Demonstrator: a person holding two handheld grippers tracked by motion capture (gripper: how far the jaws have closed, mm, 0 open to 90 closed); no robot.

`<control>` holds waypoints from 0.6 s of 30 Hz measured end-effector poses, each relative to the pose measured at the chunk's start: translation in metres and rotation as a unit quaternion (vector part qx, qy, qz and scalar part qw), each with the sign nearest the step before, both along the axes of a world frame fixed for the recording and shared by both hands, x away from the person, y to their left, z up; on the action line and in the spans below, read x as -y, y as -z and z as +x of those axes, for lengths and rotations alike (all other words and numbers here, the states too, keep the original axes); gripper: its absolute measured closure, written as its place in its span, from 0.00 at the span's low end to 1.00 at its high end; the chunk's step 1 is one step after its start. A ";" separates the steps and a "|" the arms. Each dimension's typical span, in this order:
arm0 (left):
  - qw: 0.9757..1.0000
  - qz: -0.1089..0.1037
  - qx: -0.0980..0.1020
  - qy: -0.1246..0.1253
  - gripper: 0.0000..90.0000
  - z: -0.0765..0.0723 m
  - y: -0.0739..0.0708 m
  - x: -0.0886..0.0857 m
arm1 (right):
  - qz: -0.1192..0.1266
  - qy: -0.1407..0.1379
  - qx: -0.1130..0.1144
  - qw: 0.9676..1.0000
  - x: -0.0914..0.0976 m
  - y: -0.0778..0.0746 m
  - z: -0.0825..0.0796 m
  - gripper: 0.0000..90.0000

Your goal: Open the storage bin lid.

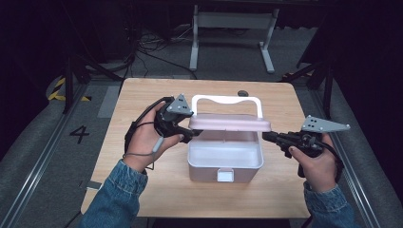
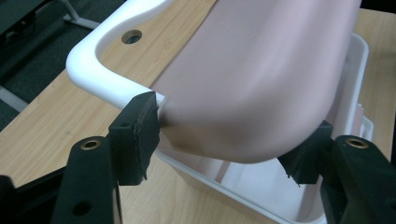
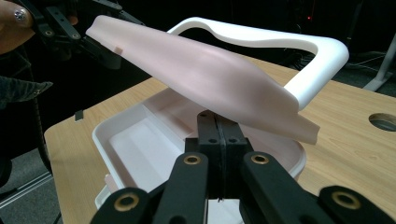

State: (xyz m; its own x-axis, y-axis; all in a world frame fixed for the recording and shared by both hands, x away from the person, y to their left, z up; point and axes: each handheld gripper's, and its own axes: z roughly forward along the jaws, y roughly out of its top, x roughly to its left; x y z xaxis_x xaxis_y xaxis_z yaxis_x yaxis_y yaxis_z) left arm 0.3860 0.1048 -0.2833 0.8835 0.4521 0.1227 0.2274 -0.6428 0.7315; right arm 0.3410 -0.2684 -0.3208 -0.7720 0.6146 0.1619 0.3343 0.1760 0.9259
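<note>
Dark floor with cables and a white frame lay beyond the wooden desk (image 1: pixel 142 95), where a white box (image 1: pixel 225 164) sat open near the middle. Its pink lid (image 1: pixel 230 122), with a white handle (image 1: pixel 227 100), was raised over the box, the left gripper (image 1: pixel 183 134) at its left end with jaws spread on either side of the lid's edge. The right gripper (image 1: pixel 266 136) sat at the lid's right end, jaws pressed together beneath it.
</note>
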 end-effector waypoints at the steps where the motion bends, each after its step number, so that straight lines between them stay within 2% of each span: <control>1: 1.000 -0.002 0.002 0.000 0.42 0.001 0.000 0.002 | 0.001 0.000 -0.001 1.000 0.000 0.000 0.000 1.00; 5: 1.000 -0.011 0.015 0.001 0.41 0.003 -0.001 0.009 | 0.004 0.001 -0.002 1.000 0.001 0.000 -0.001 0.98; 18: 0.999 -0.042 0.023 -0.010 0.52 0.010 -0.008 0.012 | 0.011 0.025 -0.005 1.000 0.019 -0.002 -0.010 0.93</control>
